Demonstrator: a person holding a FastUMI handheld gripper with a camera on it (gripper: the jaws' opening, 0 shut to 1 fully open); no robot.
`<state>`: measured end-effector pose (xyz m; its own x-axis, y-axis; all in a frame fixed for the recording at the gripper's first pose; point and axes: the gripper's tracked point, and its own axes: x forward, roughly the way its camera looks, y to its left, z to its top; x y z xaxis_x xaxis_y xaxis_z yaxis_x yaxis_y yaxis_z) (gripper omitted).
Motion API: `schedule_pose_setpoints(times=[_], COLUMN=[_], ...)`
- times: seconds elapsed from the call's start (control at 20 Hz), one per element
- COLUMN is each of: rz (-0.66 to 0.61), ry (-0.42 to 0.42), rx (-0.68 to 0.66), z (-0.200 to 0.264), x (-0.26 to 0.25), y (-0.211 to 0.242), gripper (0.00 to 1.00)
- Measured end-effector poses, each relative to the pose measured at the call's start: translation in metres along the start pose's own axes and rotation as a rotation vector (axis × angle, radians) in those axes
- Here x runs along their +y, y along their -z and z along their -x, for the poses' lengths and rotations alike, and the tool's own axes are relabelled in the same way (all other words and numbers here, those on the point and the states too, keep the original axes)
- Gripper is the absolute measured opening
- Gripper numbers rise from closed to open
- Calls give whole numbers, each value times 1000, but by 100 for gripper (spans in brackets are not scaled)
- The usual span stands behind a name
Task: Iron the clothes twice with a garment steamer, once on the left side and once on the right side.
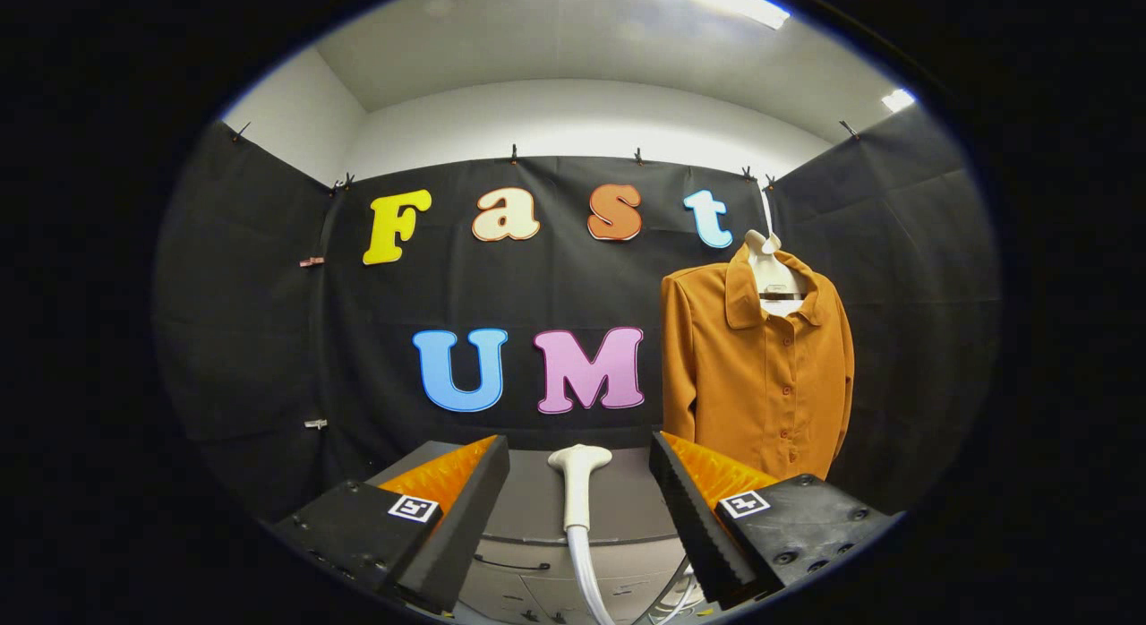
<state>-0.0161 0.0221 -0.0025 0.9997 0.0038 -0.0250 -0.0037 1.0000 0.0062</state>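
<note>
An orange-brown button-up shirt (759,365) hangs on a white hanger (766,260) against the booth's black wall, beyond and to the right of the fingers. The white steamer head (578,482) stands upright between the two fingers, its hose (586,576) running down toward me. My gripper (579,495) is open, with a gap on each side of the steamer handle. Neither finger touches it.
A grey unit (537,517) stands under the steamer head, its flat top just ahead of the fingers. Black cloth walls close in the booth at the back and on both sides. The shirt's hem hangs close above the right finger.
</note>
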Motion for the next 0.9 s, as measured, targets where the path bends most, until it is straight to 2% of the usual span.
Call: schedule_pose_setpoints(times=[0.25, 0.9], rz=[2, -4], ry=[-2, 70], rx=[14, 40], z=[7, 21], x=[17, 59], y=[6, 23], gripper=[98, 98])
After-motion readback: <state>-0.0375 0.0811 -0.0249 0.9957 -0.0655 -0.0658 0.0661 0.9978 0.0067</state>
